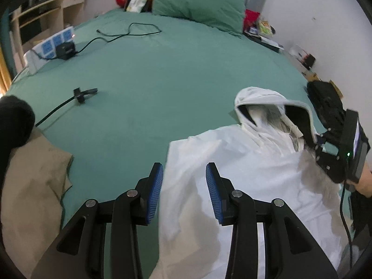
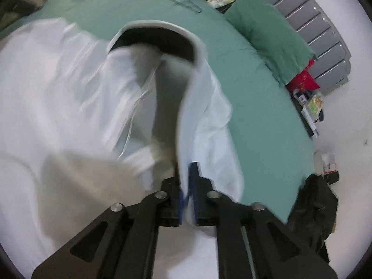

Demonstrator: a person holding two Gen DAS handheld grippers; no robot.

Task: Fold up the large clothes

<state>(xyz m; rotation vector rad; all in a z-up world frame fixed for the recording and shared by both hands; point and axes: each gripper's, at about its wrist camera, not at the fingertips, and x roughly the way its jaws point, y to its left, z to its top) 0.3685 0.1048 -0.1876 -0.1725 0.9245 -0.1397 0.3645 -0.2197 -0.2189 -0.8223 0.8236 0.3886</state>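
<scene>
We note a white hoodie (image 1: 244, 167) spread on a bed (image 1: 162, 81) covered by a green sheet, lying toward the near right part of the bed with its hood (image 1: 262, 100) pointing toward the green pillow (image 1: 200, 2) at the headboard end.

Left tool (image 1: 183, 193): jaws stand partly apart over the hoodie's near left edge — blue pads face each other with white cloth showing in the gap below, but the pads do not press on it. We see nothing gripped there.

Right tool (image 2: 188, 193): jaws nearly closed, pinching a fold of the white cloth that rises from the hoodie's right side up toward the hood opening (image 2: 155, 37). The cloth around it is blurred. In the left wrist view the right tool's body shows at the hoodie's right shoulder, a hand (image 1: 365, 181) behind it.

Other items on the bed — a tan cloth (image 1: 30, 181) at the near left corner, a black cable with a clip (image 1: 81, 94) left of centre, a black charger (image 1: 66, 50) beside a blue-and-white power strip (image 1: 54, 43) at the far left edge. A dark bag (image 2: 316, 204) sits off the bed's right side.
</scene>
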